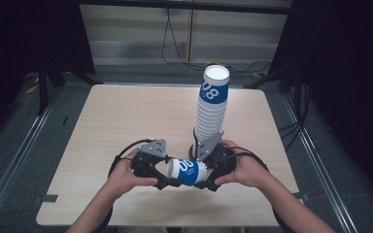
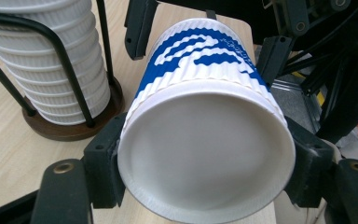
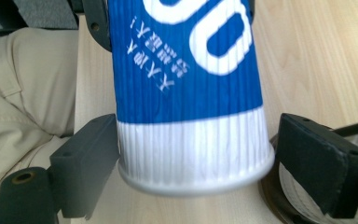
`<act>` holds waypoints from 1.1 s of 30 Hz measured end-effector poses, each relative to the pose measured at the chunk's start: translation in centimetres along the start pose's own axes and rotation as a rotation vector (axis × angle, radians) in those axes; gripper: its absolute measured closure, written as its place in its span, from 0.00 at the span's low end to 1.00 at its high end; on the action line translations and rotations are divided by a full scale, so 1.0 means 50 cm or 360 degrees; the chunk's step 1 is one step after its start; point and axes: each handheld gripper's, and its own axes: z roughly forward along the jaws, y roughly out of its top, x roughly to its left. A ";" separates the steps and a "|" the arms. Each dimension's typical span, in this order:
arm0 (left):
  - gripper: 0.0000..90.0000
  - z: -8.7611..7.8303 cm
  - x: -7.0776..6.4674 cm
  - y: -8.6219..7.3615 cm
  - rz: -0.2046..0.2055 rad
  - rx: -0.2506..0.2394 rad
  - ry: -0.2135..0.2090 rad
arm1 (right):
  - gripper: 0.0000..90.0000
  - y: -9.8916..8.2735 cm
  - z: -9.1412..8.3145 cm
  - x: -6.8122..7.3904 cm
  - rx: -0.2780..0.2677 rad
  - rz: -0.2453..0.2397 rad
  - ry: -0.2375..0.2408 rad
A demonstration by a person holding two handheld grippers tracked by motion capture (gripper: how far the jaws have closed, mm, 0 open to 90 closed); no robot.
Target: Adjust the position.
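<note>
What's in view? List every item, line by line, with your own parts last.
paper cup: one, blue and white, lying on its side between the two grippers, above the table's near edge
cup stack: one tall stack, white with blue print, right of the table's centre
cup holder: one, black wire on a round brown base, around the stack
table: one, light wood, mid-frame
cables: several, black, on the floor beyond the table
left hand-held gripper: one, black, shut on the cup's left end
right hand-held gripper: one, black, jaws open around the cup's right end
hands: two, left and right, each holding a gripper
</note>
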 end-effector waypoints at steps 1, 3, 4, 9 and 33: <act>0.32 -0.001 0.000 0.001 0.0003 0.0003 0.0011 | 0.14 -0.004 -0.001 0.000 -0.0021 0.0015 -0.0003; 0.32 -0.002 0.000 0.001 0.0005 0.0008 0.0012 | 0.14 -0.013 -0.001 0.000 -0.0052 0.0034 -0.0007; 0.32 -0.002 0.000 0.000 -0.0011 0.0001 0.0019 | 0.14 -0.017 -0.003 0.000 -0.0058 0.0030 -0.0012; 0.32 -0.003 0.003 -0.003 -0.0035 0.0017 0.0030 | 0.14 -0.035 -0.004 0.000 -0.0182 0.0092 -0.0025; 0.32 -0.018 0.006 -0.004 -0.0049 -0.0003 0.0045 | 0.14 -0.067 0.014 0.011 -0.0389 0.0179 -0.0015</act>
